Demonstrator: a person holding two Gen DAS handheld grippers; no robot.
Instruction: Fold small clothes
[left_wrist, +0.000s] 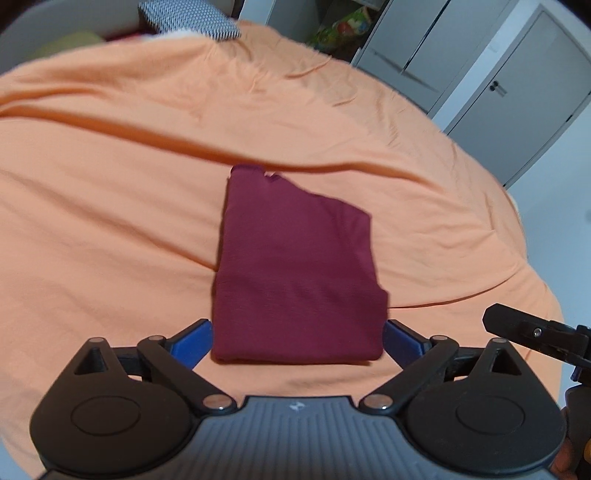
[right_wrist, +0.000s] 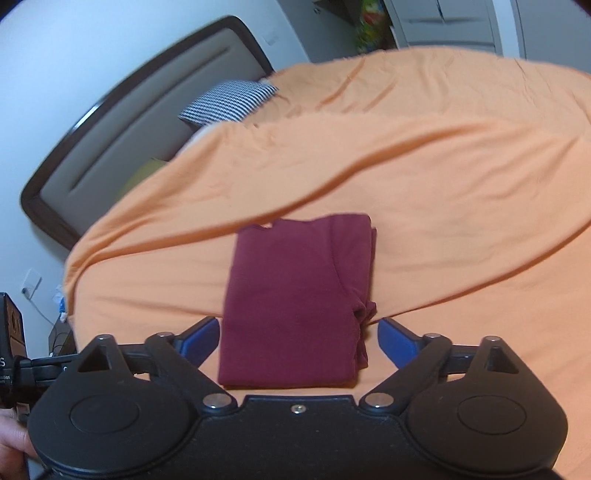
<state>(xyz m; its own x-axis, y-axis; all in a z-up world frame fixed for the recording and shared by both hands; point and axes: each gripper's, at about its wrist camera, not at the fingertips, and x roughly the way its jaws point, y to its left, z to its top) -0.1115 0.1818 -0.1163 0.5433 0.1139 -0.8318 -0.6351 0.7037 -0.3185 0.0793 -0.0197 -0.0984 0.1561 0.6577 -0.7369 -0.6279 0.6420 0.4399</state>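
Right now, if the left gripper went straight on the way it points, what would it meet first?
Most likely the folded maroon shirt, which lies on the orange sheet dead ahead between the open fingers of the left gripper. Depth is unclear; it might land on the shirt's near edge.

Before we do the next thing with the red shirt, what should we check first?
1. Maroon shirt folded into a neat packet: ok.
2. It lies flat on the orange bedsheet: ok.
3. Left gripper open, fingers off the cloth: ok.
4. Right gripper open, holding nothing: ok.
5. Bunched edge on the shirt's right side tidy: not ok.
6. More clothes waiting to be folded: cannot tell.
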